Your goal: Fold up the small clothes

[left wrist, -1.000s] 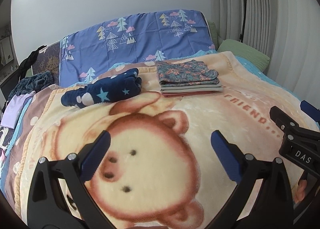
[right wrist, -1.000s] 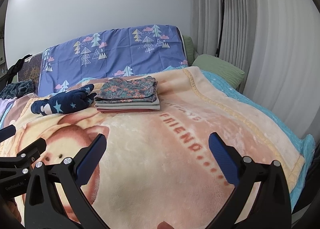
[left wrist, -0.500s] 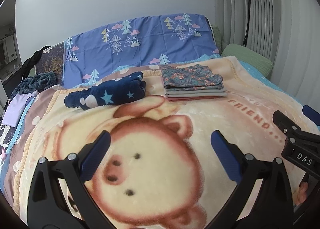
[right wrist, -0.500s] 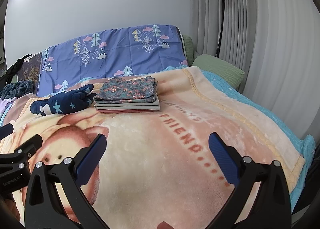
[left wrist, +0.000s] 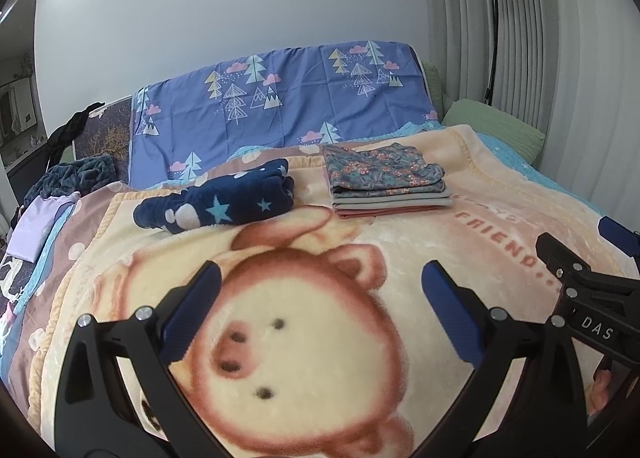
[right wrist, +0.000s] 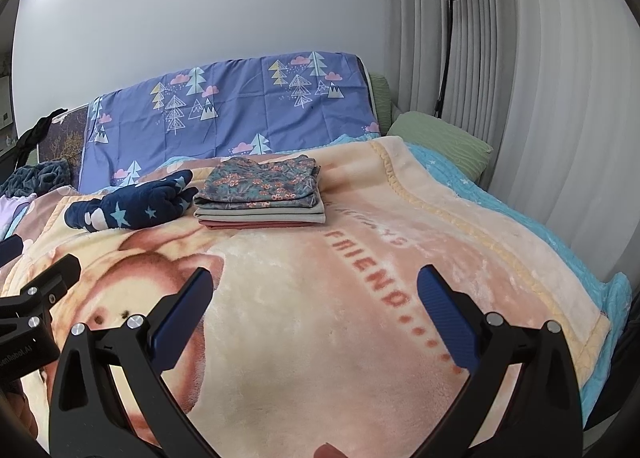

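Both tools are hovering over the near half of the bed, each with its blue pads spread wide and nothing between them: the left tool is hanging above the bear print on the blanket, the right tool above the lettering nearer the bed's right edge.

The garment likely to be folded next is the navy piece, lying crumpled toward the head of the bed, left of centre. Just beside it, apparently not touching, the stack of folded clothes is sitting squarely near the middle of the head end, a floral piece on top.

The navy piece is looking thick and fleecy, so it is probably light, soft and quite limp; it should sag and drag rather than hold any shape. A fleece surface tends to cling to the plush blanket, so sliding it may be bunching it up. Pinching is best done at two outer edges or corners, one per tool, taking a single layer where possible. Which edges are hems or cuffs cannot be told from here.
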A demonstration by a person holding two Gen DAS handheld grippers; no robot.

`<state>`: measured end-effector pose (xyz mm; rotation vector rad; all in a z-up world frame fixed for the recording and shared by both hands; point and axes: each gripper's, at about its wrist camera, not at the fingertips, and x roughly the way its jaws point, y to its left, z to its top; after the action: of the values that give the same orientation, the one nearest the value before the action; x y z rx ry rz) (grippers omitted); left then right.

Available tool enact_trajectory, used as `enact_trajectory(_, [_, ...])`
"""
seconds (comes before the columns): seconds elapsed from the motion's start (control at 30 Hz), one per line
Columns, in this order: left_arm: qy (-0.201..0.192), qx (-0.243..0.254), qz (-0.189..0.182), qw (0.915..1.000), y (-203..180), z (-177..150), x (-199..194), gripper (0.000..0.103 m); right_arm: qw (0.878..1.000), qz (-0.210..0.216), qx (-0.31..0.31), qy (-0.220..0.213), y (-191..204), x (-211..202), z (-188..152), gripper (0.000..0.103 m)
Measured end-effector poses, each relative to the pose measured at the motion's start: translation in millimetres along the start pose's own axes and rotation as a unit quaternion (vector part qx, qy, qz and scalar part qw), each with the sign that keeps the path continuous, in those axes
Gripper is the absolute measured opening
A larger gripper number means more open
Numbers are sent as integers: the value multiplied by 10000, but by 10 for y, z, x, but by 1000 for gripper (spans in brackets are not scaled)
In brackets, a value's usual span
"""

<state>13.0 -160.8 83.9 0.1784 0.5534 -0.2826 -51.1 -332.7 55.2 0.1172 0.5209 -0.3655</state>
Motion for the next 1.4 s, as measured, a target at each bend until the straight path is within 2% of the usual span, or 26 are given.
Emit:
enact_trajectory(0.5, [-120, 83, 6, 9999, -9, 69, -96, 101, 9999, 20, 15, -108, -25, -64, 87, 102])
enact_trajectory(1.4, [16, 30, 18, 10000, 41, 81, -6, 101, 9999, 65, -23, -115, 19, -58, 136, 102])
